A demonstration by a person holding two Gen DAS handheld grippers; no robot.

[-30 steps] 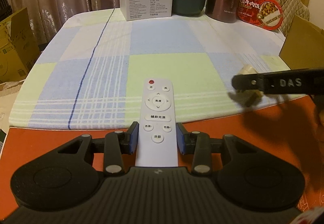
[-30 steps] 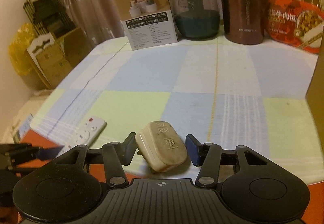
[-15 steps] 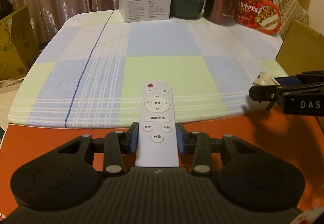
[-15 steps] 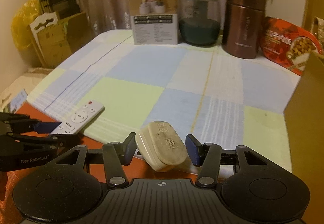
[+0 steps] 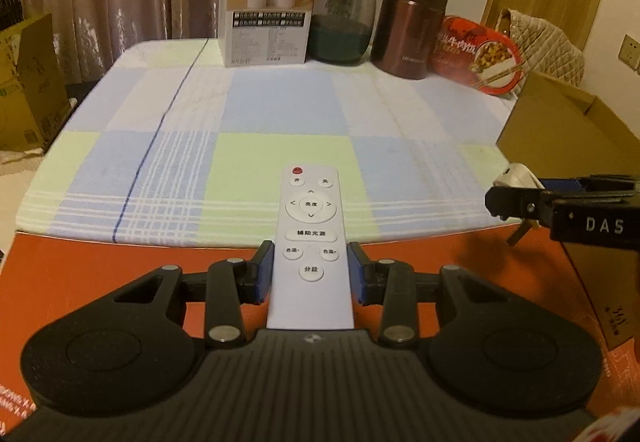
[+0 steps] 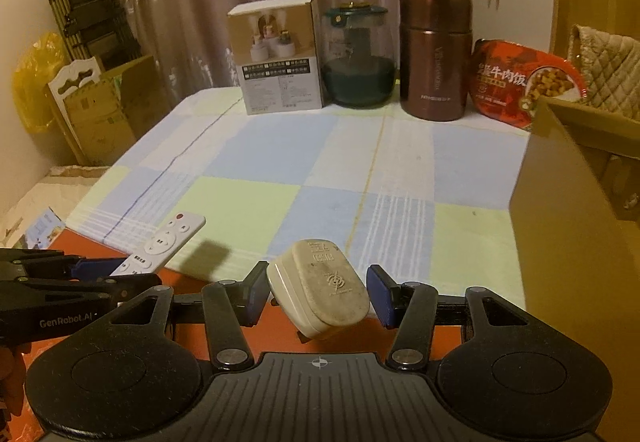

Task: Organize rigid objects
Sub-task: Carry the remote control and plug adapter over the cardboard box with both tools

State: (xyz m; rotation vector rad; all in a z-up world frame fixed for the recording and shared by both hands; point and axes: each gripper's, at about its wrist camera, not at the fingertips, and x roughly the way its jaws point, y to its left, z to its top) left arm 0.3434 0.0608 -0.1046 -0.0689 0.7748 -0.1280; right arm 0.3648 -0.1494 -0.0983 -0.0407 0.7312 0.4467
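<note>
Plainly legible are "DAS" on the right gripper (image 5: 516, 198) and "GenRobot.AI" on the left gripper (image 6: 120, 274), while the white remote (image 5: 311, 242), with a red button and Chinese-labelled keys, is clamped between the left gripper's blue pads. The right gripper is clamped on a scuffed cream plug adapter (image 6: 320, 294) with embossed marks. Both hang over the near edge of a checked tablecloth (image 5: 280, 114); a cardboard box (image 6: 576, 210) stands right, and a white carton (image 5: 268, 10), glass jar (image 5: 344, 22), brown flask (image 5: 412, 22) and red food pack (image 5: 476, 58) line the far edge.

Left gripper (image 5: 311, 274) clamps white remote (image 5: 311, 242) over orange surface (image 5: 100, 266) at checked tablecloth (image 5: 280, 114) edge. Right gripper (image 5: 520, 198) at right edge holds cream plug (image 5: 514, 174) beside cardboard box (image 5: 568, 130).
</note>
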